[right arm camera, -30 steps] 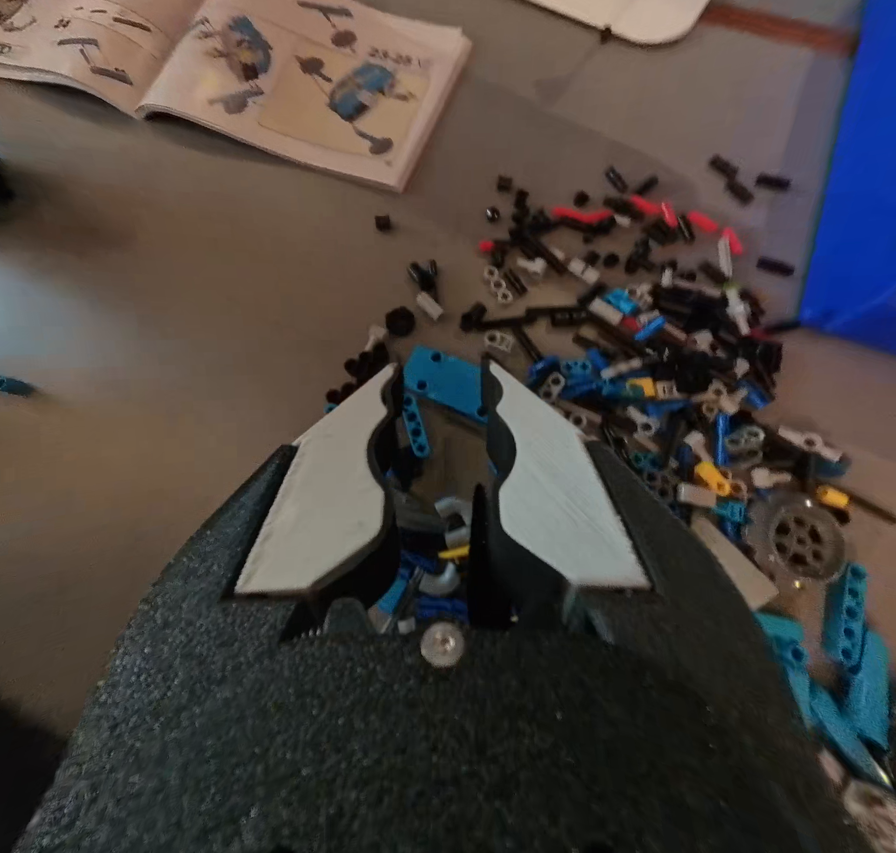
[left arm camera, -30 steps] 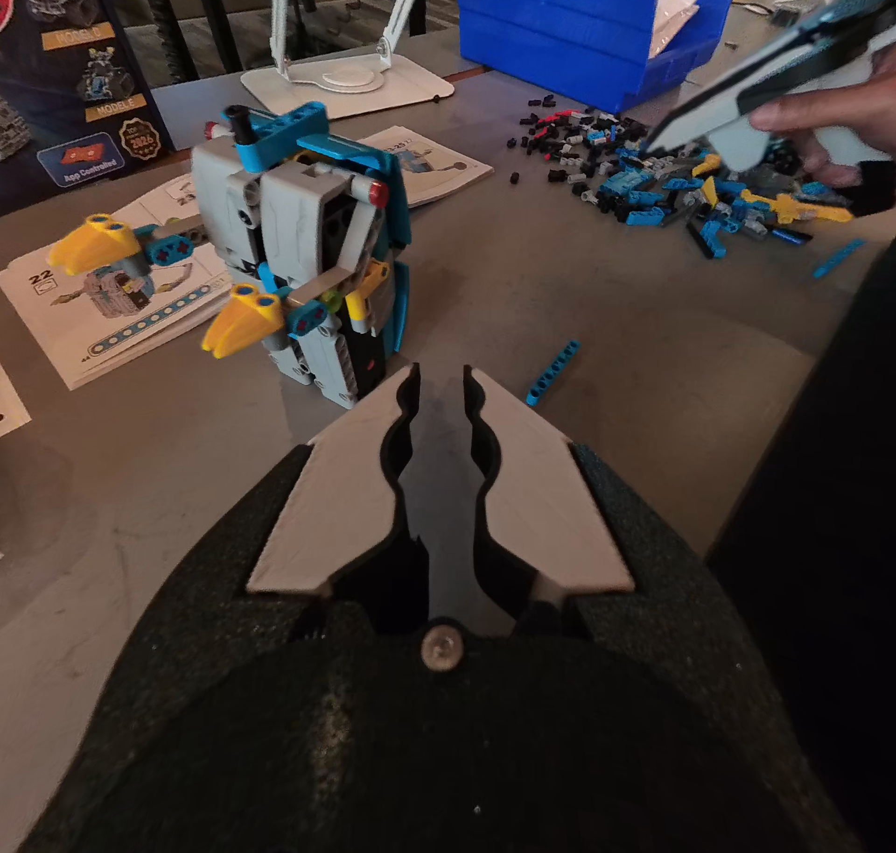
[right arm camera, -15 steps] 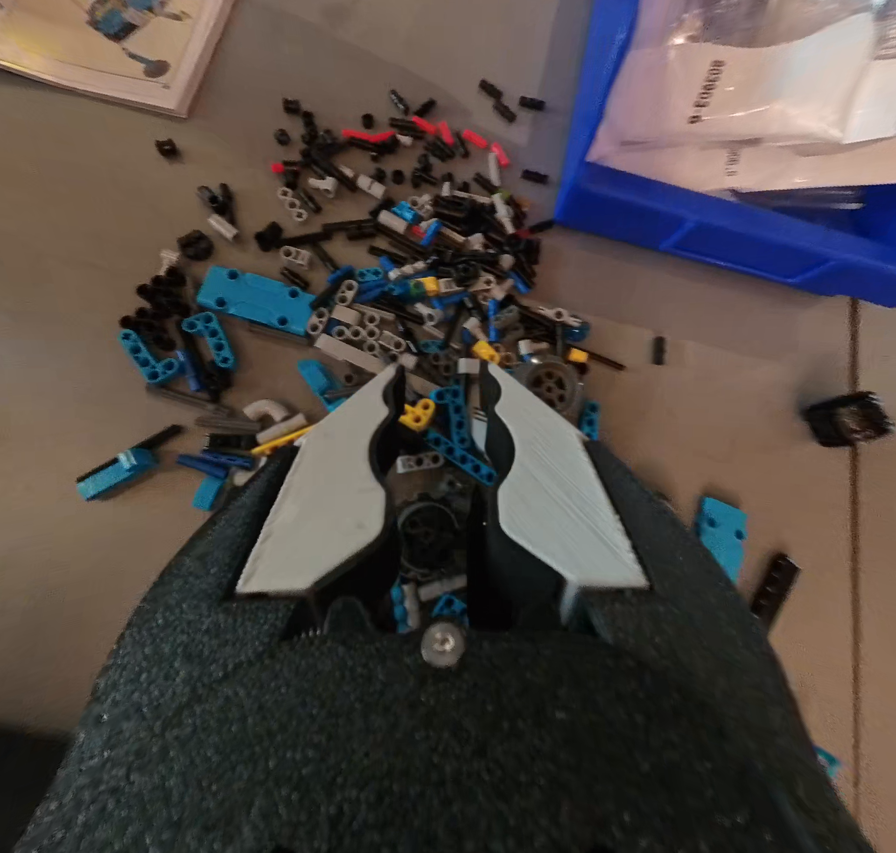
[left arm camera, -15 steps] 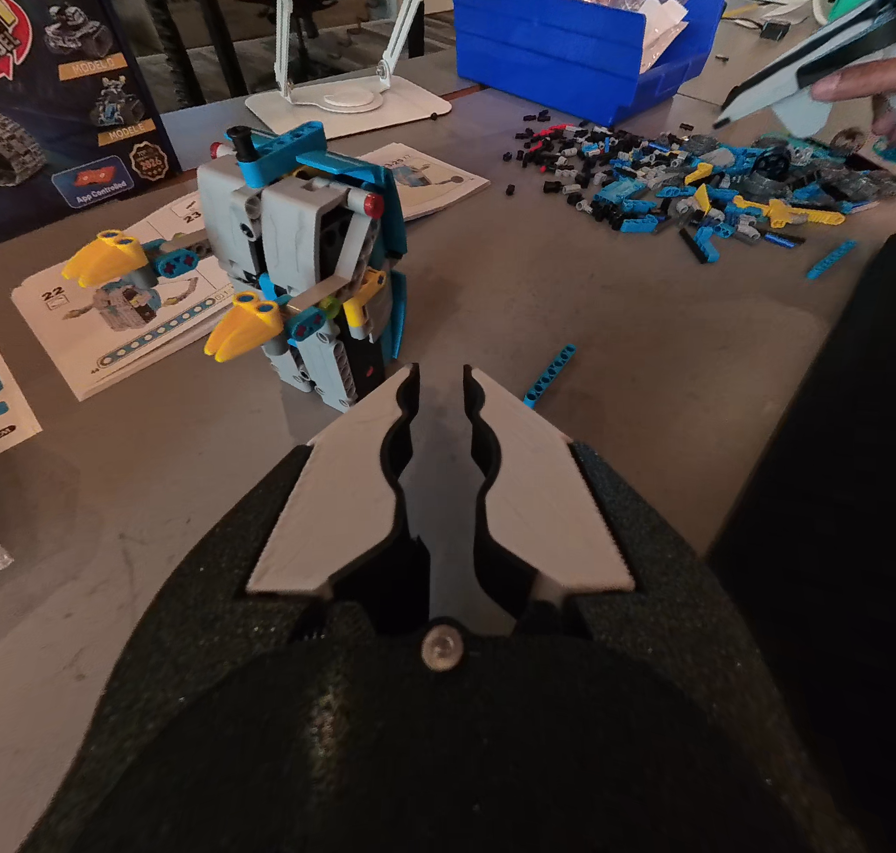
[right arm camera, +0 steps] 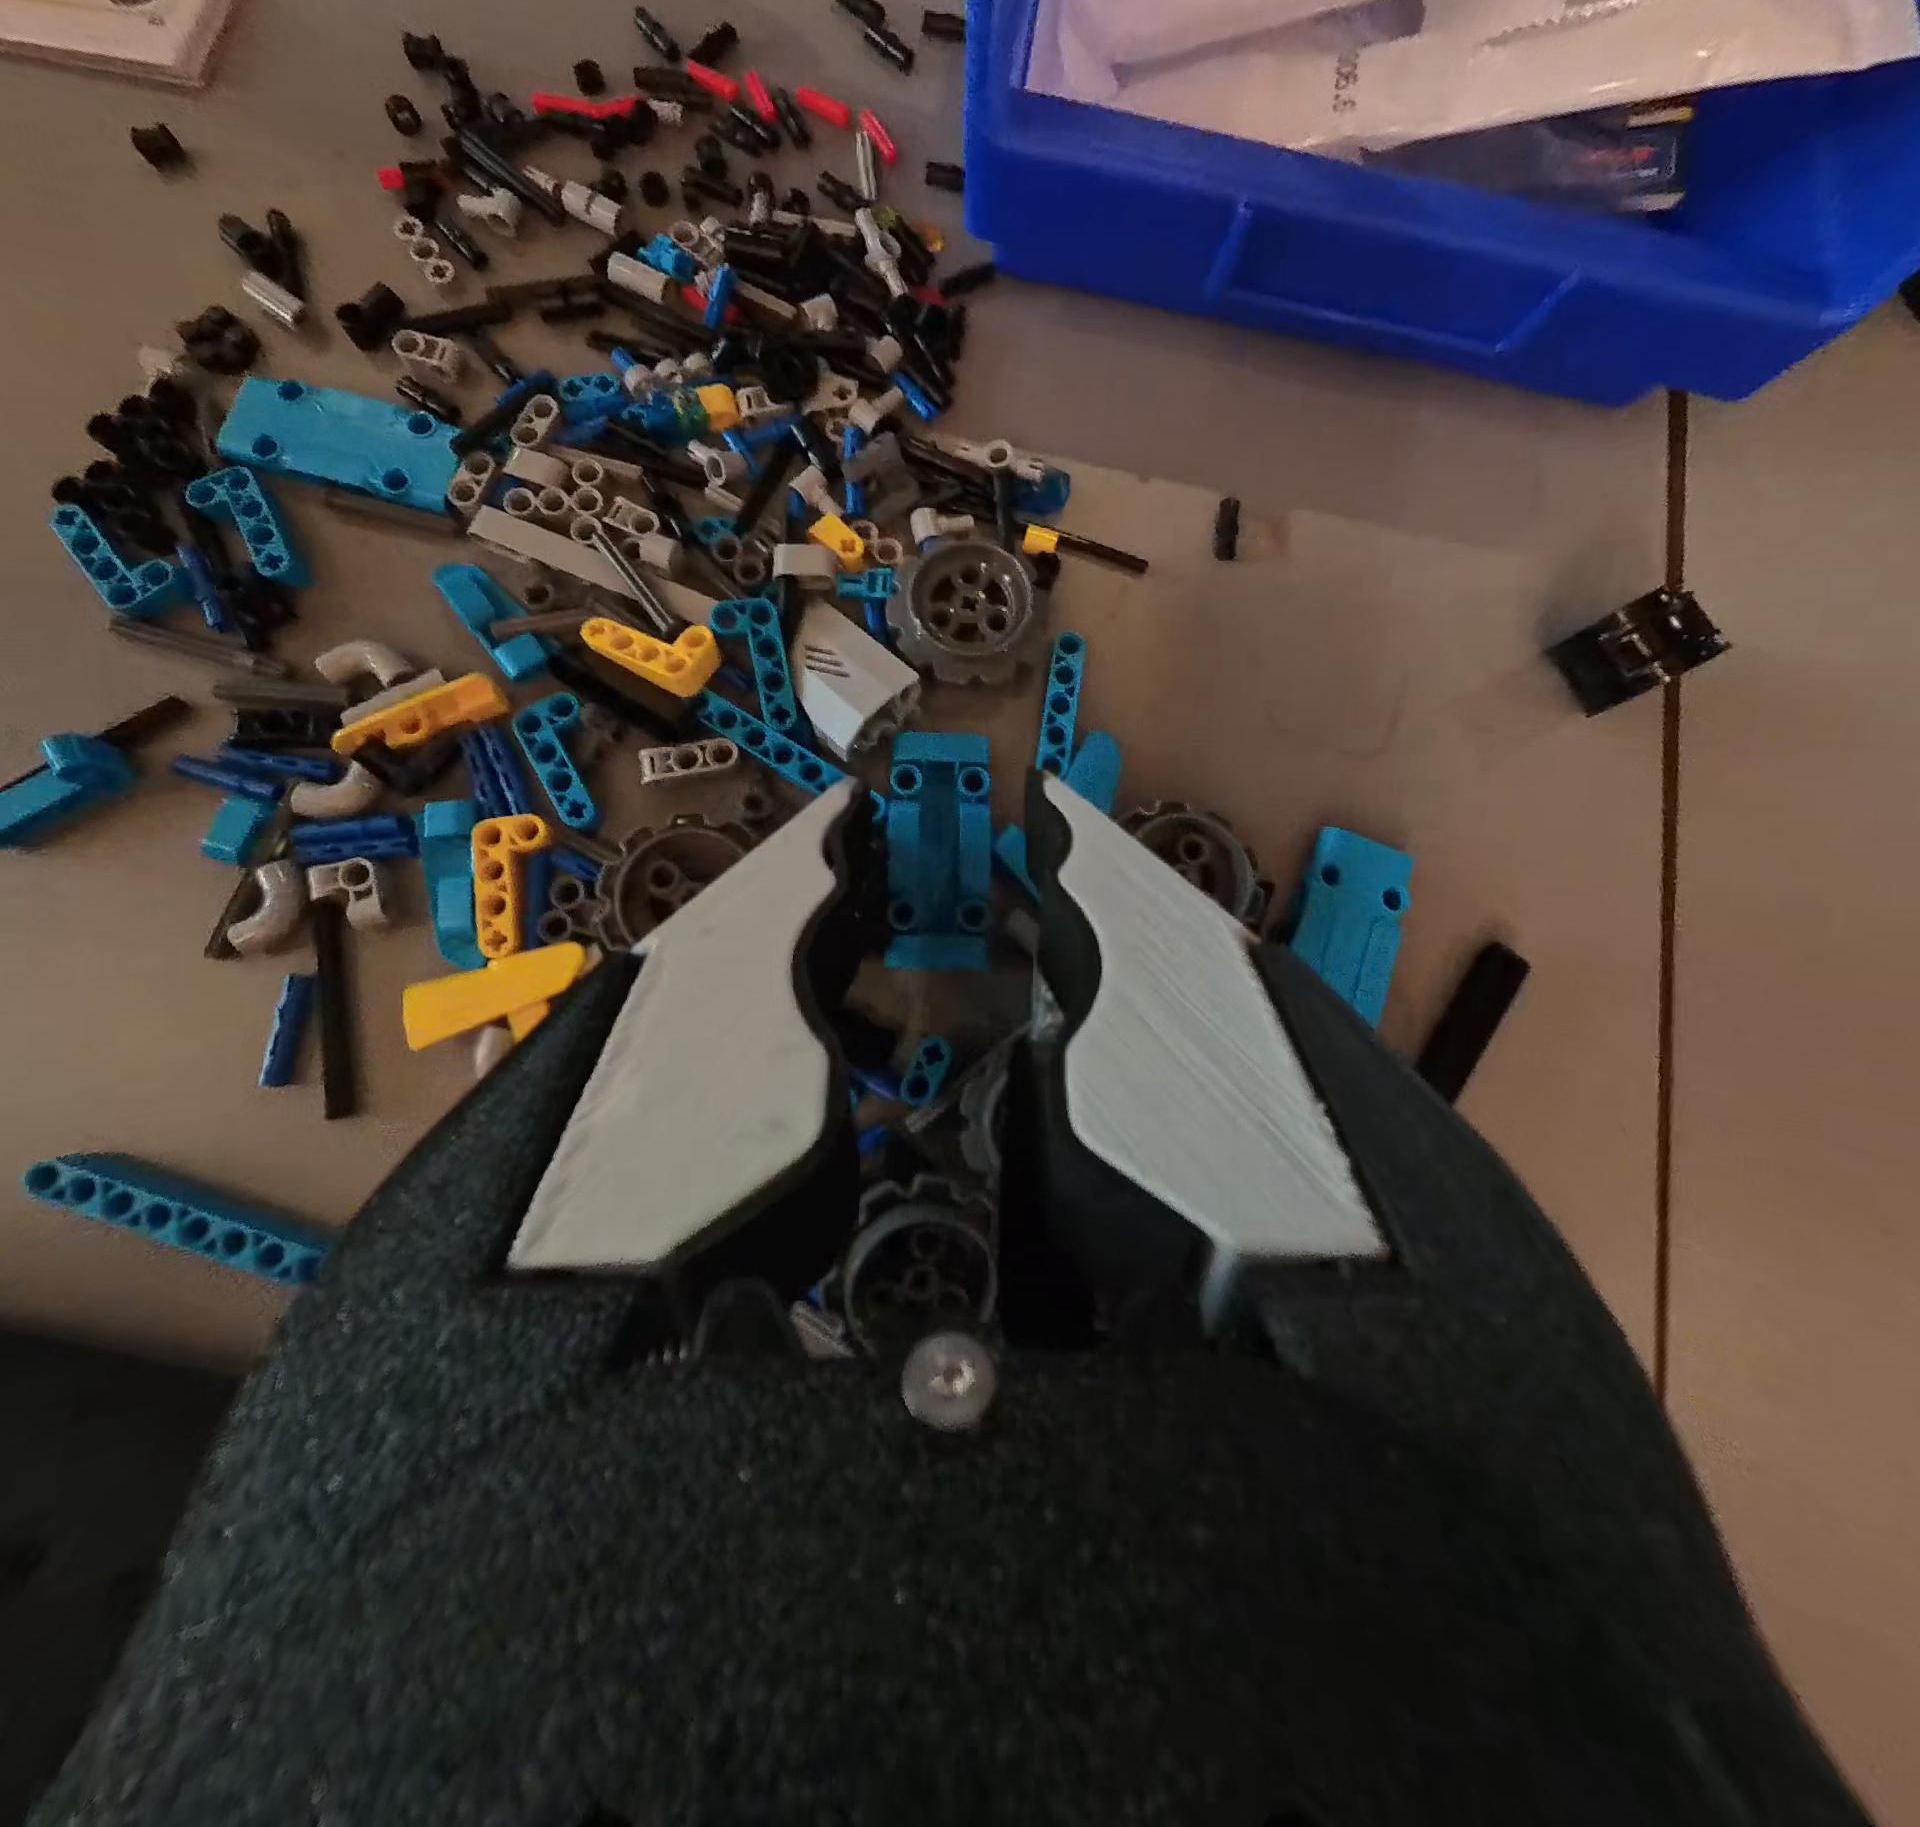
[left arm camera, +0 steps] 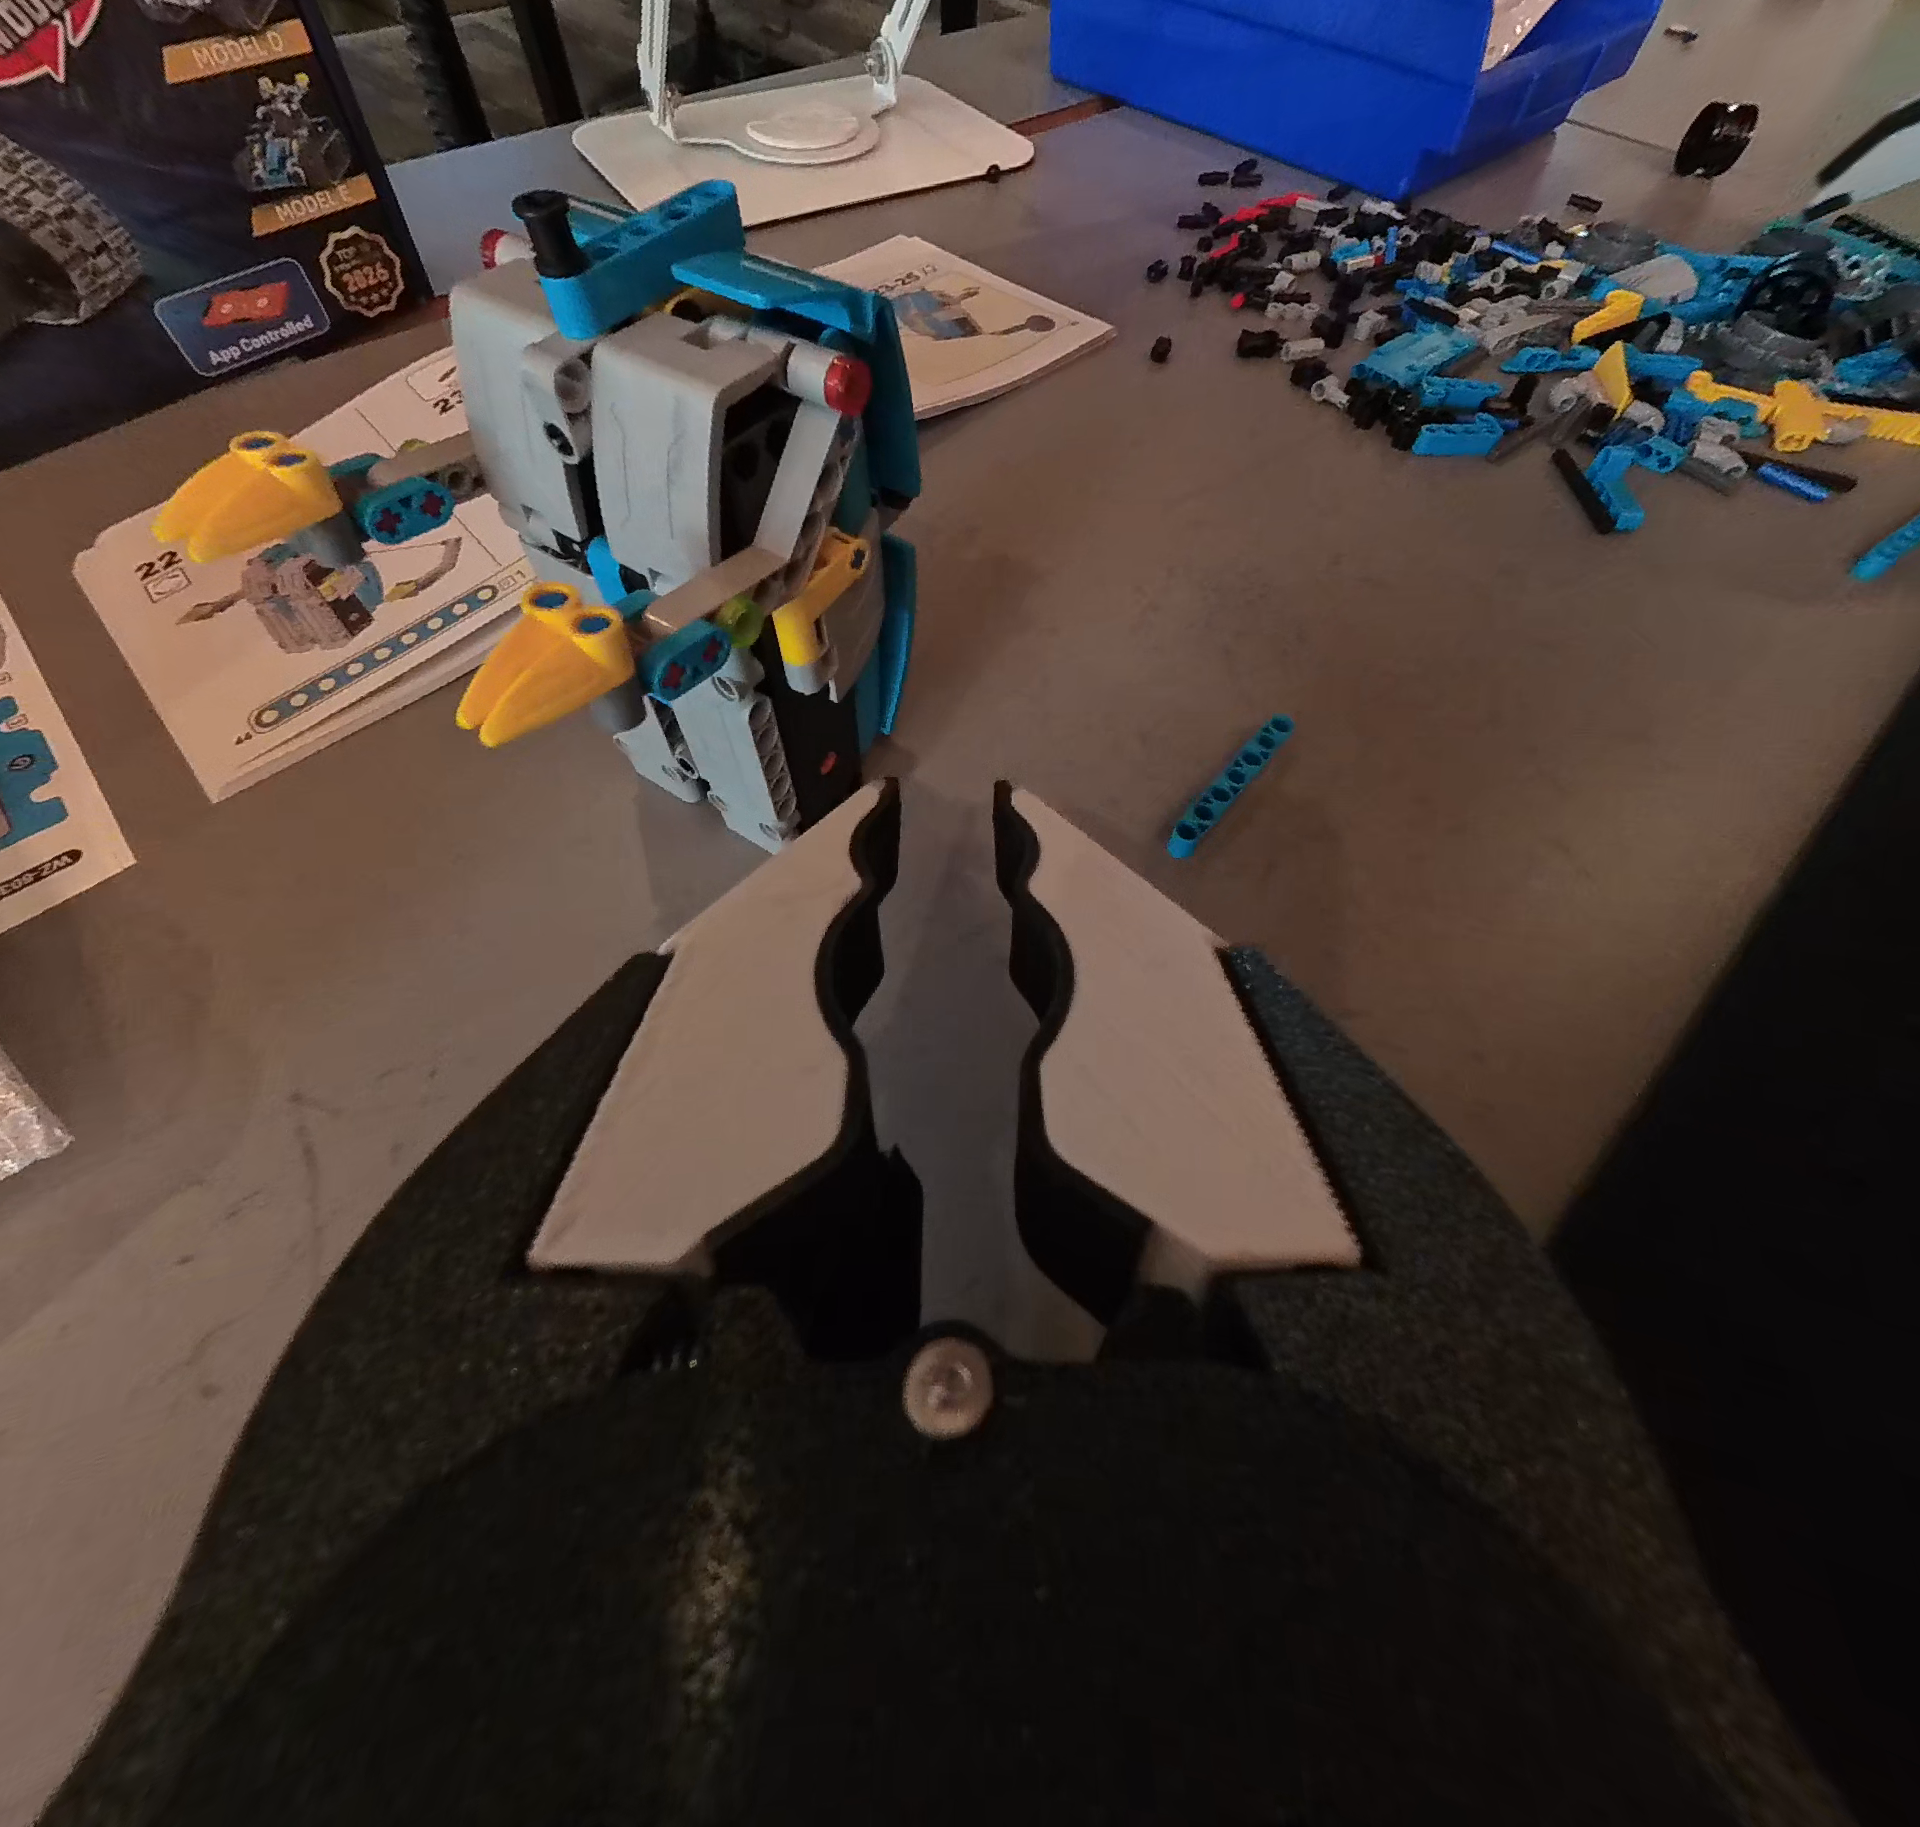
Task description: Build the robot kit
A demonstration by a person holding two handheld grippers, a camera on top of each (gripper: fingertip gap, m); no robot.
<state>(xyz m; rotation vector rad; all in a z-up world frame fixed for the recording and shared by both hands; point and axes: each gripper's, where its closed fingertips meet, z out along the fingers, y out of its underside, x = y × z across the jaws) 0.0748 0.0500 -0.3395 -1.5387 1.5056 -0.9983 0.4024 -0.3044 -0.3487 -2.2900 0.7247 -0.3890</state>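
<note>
In the left wrist view, my left gripper (left arm camera: 945,790) is open and empty, low over the grey table. Its tips are just in front of a grey, blue and yellow brick-built model (left arm camera: 686,489) that stands upright. A loose blue beam (left arm camera: 1231,785) lies to the right of the tips. In the right wrist view, my right gripper (right arm camera: 945,790) is open above a pile of small loose parts (right arm camera: 644,489). A blue panel piece (right arm camera: 935,842) lies between its fingers, not gripped. A grey gear wheel (right arm camera: 966,603) lies just beyond.
A blue bin (right arm camera: 1351,250) with plastic bags stands behind the pile and also shows in the left wrist view (left arm camera: 1299,42). Open instruction booklets (left arm camera: 312,634) lie left of the model. A white stand base (left arm camera: 800,136) and a printed box (left arm camera: 156,115) stand behind. A black block (right arm camera: 1636,650) lies apart. The left gripper's tips are roughly 50 cm from the right gripper's. About 6 cm separates my right fingertips from the grey gear wheel (right arm camera: 966,603). It is also in sight in the left wrist view (left arm camera: 1621,242).
My right gripper has moved right across the parts pile toward the blue bin and come closer to the parts. My left gripper has drawn back a little from the model.
</note>
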